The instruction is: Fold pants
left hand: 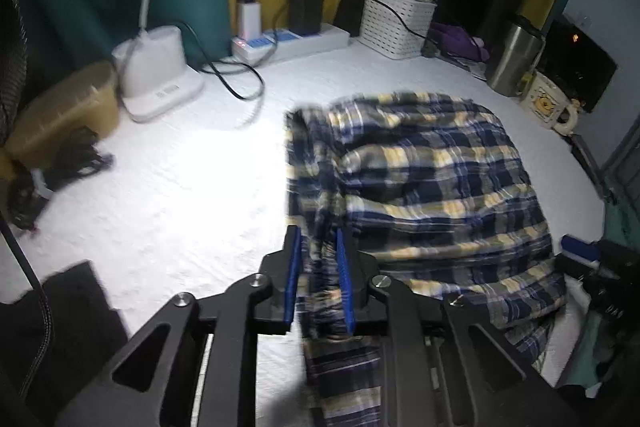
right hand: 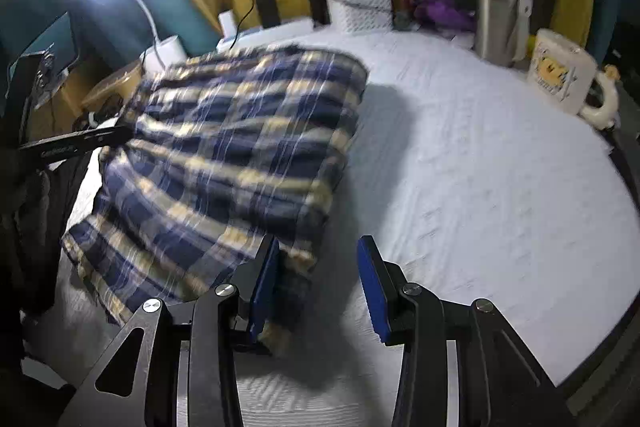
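A: Left wrist view: the left gripper [left hand: 318,247] has its blue pads pinched onto a bunched edge of the plaid pants [left hand: 420,179], on the white bedsheet [left hand: 180,187].

B: Right wrist view: the right gripper [right hand: 318,259] gapes wide, holding nothing, the pants' [right hand: 240,147] corner just beside its left finger.

Left gripper [left hand: 318,247] pinching plaid pants [left hand: 420,179]

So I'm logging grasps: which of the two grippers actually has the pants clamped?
The left gripper: its blue pads pinch a bunched strip of the plaid pants. The right gripper stands wide open, cloth only beside its left finger.
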`<state>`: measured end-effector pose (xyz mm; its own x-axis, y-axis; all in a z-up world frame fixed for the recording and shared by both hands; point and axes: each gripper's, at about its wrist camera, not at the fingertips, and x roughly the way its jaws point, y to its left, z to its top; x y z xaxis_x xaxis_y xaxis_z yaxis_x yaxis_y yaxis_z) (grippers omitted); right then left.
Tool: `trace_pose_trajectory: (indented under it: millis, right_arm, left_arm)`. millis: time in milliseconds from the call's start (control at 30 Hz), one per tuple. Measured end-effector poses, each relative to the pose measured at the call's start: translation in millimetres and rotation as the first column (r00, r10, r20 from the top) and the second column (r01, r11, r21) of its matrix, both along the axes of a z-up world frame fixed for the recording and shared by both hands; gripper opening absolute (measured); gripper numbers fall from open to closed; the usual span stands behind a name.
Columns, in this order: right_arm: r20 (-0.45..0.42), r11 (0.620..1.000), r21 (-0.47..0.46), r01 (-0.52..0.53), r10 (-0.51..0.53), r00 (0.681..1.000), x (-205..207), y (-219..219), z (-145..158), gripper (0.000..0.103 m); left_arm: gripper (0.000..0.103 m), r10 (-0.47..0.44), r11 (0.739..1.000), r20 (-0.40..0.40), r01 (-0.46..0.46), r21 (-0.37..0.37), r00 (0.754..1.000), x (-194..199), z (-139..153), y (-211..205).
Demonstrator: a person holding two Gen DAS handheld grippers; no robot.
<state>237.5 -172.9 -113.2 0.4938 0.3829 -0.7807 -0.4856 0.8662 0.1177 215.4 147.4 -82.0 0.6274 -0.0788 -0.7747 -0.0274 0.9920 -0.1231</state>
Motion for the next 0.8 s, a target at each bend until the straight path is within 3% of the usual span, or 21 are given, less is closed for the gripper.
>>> trace_pose_trajectory:
  millis: [233, 300, 367, 467, 800]
  right_arm:
    - [0.045, 0.998, 0.013, 0.063, -0.063, 0.997, 25.4, -19.8, 17.1, 0.043]
    - [0.049, 0.997, 0.016, 0.072, -0.073, 0.996, 33.3, -20.5, 18.9, 0.043]
    - [0.052, 0.997, 0.02, 0.076, -0.077, 0.996, 43.1, -19.6, 20.0, 0.045]
    - [0.062, 0.996, 0.034, 0.077, -0.079, 0.995, 54.4, -17.5, 20.8, 0.08]
    - [0.071, 0.997, 0.066, 0.045, -0.05, 0.996, 103.1, 6.0, 16.0, 0.082]
  left_arm:
    - [0.032, 0.019, 1.0, 0.06, -0.019, -0.006, 0.998, 3.1, 23.0, 10.0]
    - [0.05, 0.011, 1.0, 0.076, -0.01, -0.012, 0.997, 8.4, 26.6, 8.9]
    - [0.054, 0.001, 1.0, 0.083, 0.001, -0.017, 0.997, 14.3, 26.9, 6.9]
    - [0.055, -0.025, 1.0, 0.076, 0.026, -0.012, 0.997, 26.9, 23.1, 2.4]
    - [0.055, -0.078, 0.997, 0.05, 0.079, -0.009, 0.996, 62.8, 3.5, -3.4]
